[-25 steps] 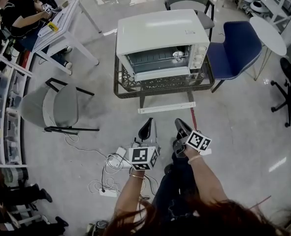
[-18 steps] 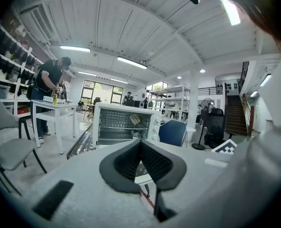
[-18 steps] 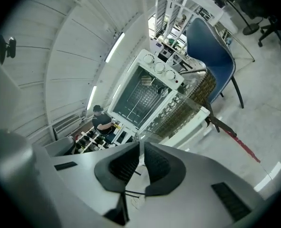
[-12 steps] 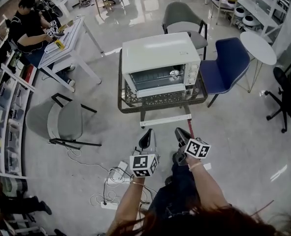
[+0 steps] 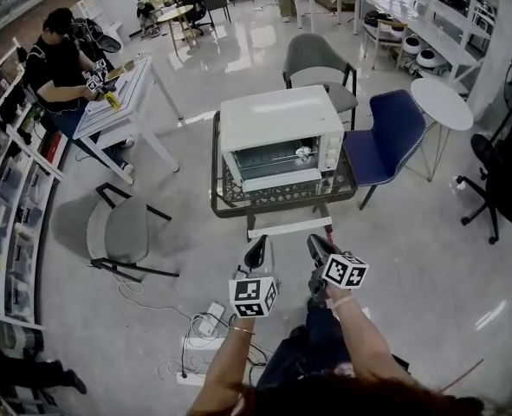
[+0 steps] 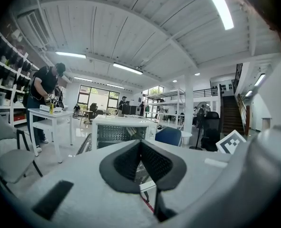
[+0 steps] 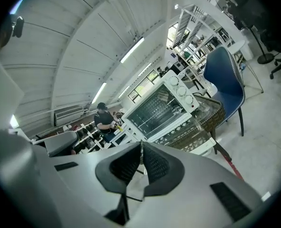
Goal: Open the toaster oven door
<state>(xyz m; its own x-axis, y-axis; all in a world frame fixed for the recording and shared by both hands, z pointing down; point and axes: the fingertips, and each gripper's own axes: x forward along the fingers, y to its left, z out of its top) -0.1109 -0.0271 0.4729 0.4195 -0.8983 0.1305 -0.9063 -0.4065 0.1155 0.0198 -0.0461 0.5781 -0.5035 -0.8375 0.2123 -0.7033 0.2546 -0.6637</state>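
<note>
A bright workshop with a glossy floor. The toaster oven (image 5: 281,137) sits on a wicker table (image 5: 223,199), its door (image 5: 273,163) shut. Well in front of the oven, the left gripper (image 5: 257,251) has its jaws together, empty. The right gripper (image 5: 318,248) has just been closing its jaws on nothing. This looks like the approach. Next, one gripper likely must reach the door and open to grasp it.

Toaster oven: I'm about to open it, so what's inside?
The toaster oven has its glass door shut; through it a wire rack shows. Anything on its floor or at the back is too dim to tell.
</note>
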